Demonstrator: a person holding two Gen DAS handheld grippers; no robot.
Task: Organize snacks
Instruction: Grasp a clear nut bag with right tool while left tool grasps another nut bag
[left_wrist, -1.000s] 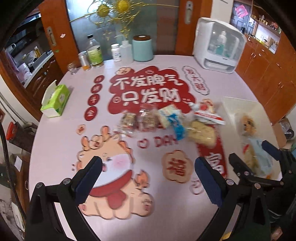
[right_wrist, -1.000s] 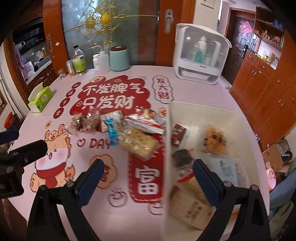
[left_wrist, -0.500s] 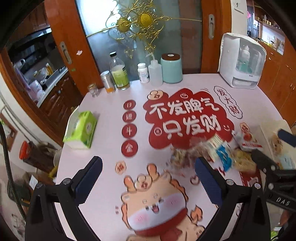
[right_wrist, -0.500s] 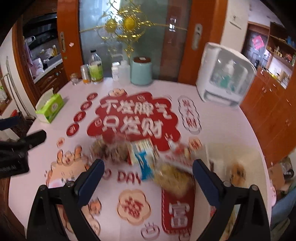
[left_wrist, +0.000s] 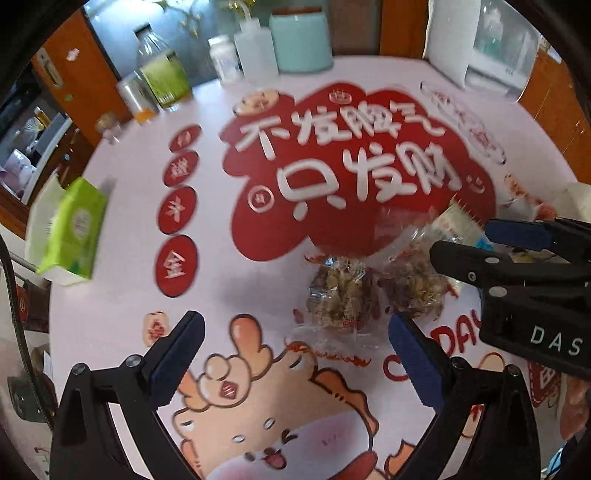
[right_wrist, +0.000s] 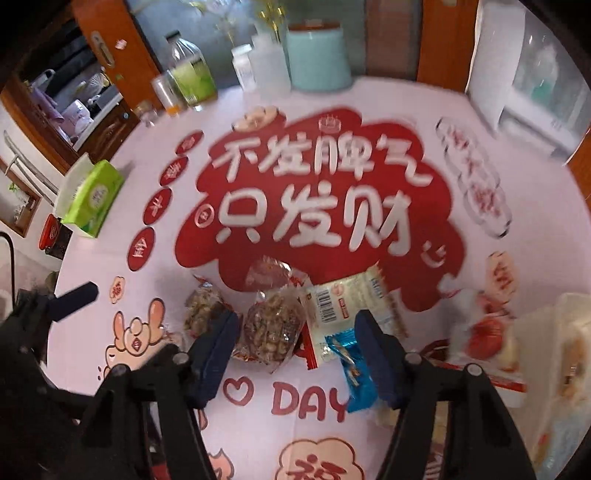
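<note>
Two clear packets of nut snacks lie side by side on the table: the left packet (left_wrist: 338, 295) (right_wrist: 201, 310) and the right packet (left_wrist: 415, 284) (right_wrist: 273, 328). A white and blue packet (right_wrist: 351, 306) and a red and white packet (right_wrist: 484, 336) lie to their right. My left gripper (left_wrist: 295, 354) is open and empty, low over the table just short of the left nut packet. My right gripper (right_wrist: 295, 354) is open and straddles the right nut packet and the white and blue packet. It also shows at the right edge of the left wrist view (left_wrist: 517, 251).
A white bin (right_wrist: 554, 354) holding snacks stands at the right edge. A green tissue pack (left_wrist: 74, 236) lies at the left. Bottles, a can and a teal canister (left_wrist: 299, 40) stand at the back, with a white appliance (left_wrist: 476, 48) at the back right.
Both grippers have dropped lower and moved forward toward the snack packets. The right gripper now straddles the packets. Both stay open.
</note>
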